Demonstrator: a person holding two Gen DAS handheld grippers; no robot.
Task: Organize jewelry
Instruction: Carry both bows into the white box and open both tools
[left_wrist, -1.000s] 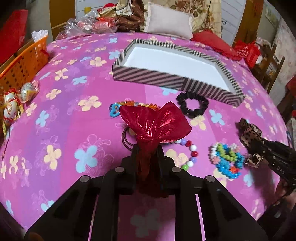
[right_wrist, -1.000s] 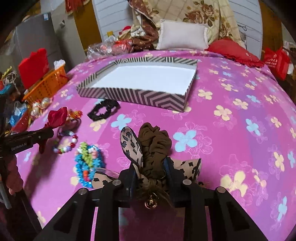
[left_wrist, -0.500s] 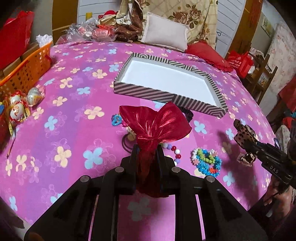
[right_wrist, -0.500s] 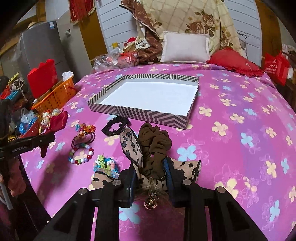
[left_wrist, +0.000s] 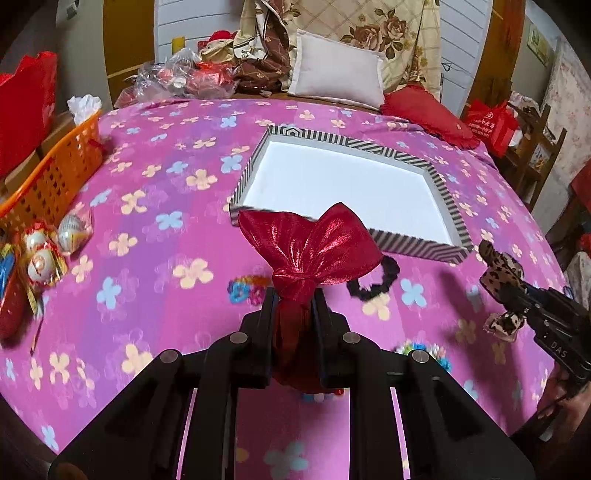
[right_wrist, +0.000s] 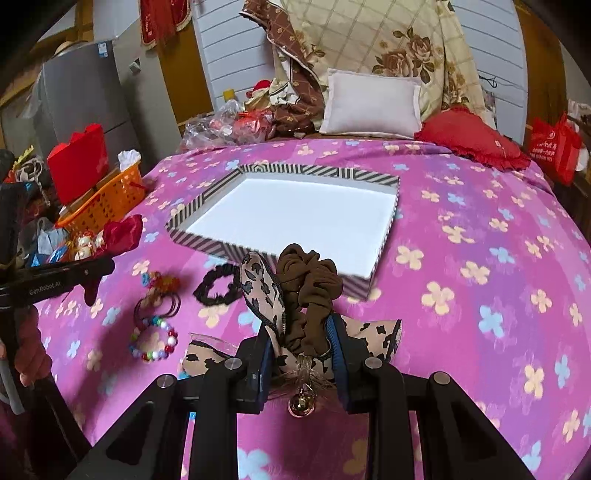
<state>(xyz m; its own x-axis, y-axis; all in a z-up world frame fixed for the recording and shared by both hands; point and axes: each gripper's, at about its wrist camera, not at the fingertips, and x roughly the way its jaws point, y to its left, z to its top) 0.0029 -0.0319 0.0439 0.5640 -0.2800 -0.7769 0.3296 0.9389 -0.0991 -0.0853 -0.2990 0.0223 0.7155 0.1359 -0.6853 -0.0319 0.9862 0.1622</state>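
A: Left wrist view: the left claw (left_wrist: 293, 314) is clamped on the knotted neck of a red satin bow (left_wrist: 310, 251), held up over the bed (left_wrist: 147, 192) just short of the near wall of the striped box (left_wrist: 413, 245). How much of the sorting is done?

B: None of it, by my reading. The white floor of the box shows bare in both views. Nothing lies in it yet.

A: And the other side?

B: Right wrist view: the right claw (right_wrist: 301, 338) pinches a brown scrunchie (right_wrist: 308, 291) together with a leopard-print bow (right_wrist: 264, 291), a small bell hanging below. It hangs over the near half of the bed, close to the box's near corner.

A: So two pieces are lifted and on their way, it seems. What is left on the cover?

B: A black scrunchie (right_wrist: 218, 284) just beside the box's near wall, an orange-and-blue bead piece (right_wrist: 160, 282), dark hair ties (right_wrist: 157, 306) and a multicoloured bead bracelet (right_wrist: 153, 341), all toward the bed's near left side. Another beaded piece (left_wrist: 421, 349) peeks out behind the left claw.

A: So what remains?

B: Dropping both held pieces into the box, then the five or so still lying out.
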